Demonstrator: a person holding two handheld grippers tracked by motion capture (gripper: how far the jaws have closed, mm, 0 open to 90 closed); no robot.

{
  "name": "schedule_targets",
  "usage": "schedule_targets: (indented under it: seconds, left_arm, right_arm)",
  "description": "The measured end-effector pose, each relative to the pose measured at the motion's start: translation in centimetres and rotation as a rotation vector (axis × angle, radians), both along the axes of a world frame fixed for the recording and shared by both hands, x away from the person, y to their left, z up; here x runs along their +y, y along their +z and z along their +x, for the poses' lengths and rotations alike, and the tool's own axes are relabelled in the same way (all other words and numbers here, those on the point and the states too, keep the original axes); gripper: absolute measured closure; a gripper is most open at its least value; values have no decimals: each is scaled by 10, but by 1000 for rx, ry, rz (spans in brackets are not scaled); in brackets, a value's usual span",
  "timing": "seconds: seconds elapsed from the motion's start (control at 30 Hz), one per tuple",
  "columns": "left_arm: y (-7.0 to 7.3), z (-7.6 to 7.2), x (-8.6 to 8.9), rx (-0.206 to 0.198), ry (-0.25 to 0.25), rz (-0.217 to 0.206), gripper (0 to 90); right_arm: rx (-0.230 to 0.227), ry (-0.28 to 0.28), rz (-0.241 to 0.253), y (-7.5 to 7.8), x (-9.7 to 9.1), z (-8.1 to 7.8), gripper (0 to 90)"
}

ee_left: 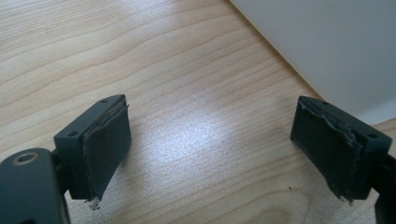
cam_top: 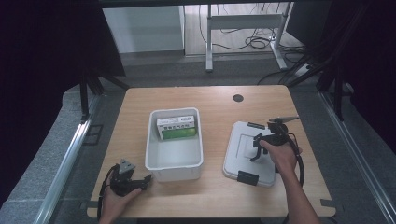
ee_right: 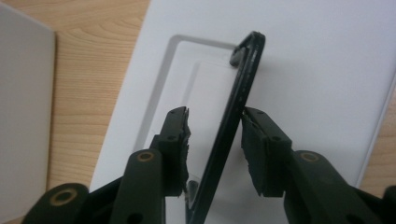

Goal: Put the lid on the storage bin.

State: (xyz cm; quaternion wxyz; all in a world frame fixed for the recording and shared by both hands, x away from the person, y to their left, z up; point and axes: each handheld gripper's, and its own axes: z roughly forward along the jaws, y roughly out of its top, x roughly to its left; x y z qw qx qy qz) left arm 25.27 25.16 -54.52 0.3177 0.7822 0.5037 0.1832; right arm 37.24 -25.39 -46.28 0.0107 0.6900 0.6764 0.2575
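You're bracketing the lid handle with the right gripper fingers, not yet clamped; left gripper is idling released on the tabletop; the lid isn't on the bin yet.

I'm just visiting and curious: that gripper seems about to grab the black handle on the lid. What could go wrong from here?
The right gripper has the thin handle between its jaws, touching one pad and off-centre, so it might slip out or twist. The lid may swing once lifted and knock the bin holding a green box. The left gripper sits open beside the bin, not steadying it.
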Motion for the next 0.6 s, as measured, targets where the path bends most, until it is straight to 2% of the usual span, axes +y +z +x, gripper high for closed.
schedule_targets:
  seconds: [0.23,0.4,0.6]
  left_arm:
    - [0,0,0,0,-3,0,121]
    - [0,0,0,0,-3,1,120]
    - [0,0,0,0,-5,1,121]
  right_arm:
    - [53,-57,26,-5,-3,4,801]
    - [79,-113,61,-5,-4,5,823]
    - [88,-151,90,-5,-6,3,846]
